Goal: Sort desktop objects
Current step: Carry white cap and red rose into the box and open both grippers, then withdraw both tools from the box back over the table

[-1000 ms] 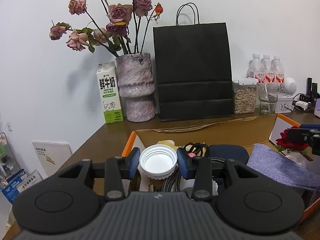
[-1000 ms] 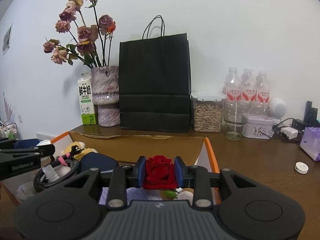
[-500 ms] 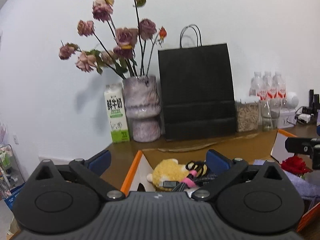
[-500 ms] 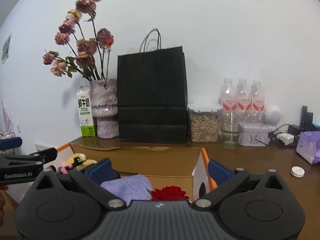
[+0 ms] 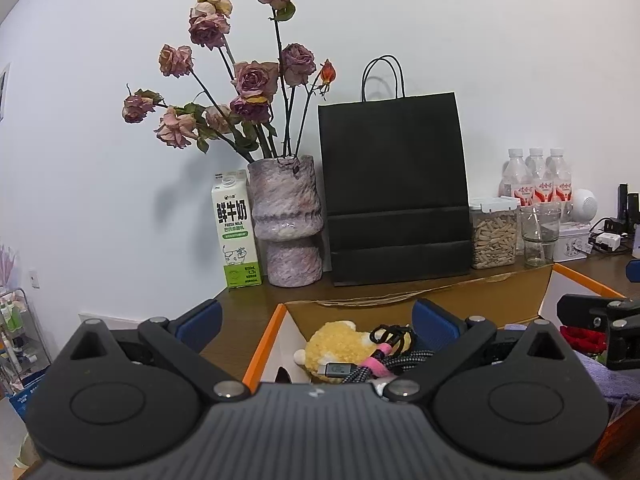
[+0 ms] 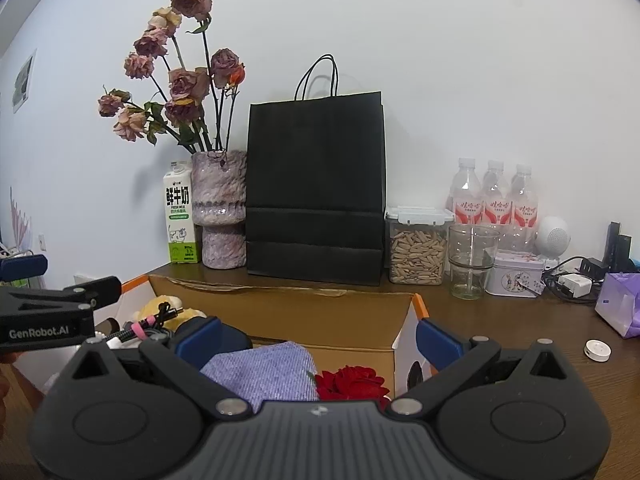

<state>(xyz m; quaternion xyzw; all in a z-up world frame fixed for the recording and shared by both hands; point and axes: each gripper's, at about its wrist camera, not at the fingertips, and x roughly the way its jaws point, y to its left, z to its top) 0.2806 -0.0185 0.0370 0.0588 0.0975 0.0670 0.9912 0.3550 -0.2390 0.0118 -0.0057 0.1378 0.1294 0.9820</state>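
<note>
Two grippers are held above an orange-edged cardboard box [image 6: 404, 332] on a wooden desk [image 6: 500, 320]. Left gripper [image 5: 316, 320] and right gripper [image 6: 316, 338] are both spread wide, nothing gripped. Inside the box are seen a red rose [image 6: 352, 384], purple cloth [image 6: 264, 372], yellow plush toy [image 5: 340, 340] and coiled cable [image 5: 384, 360].
</note>
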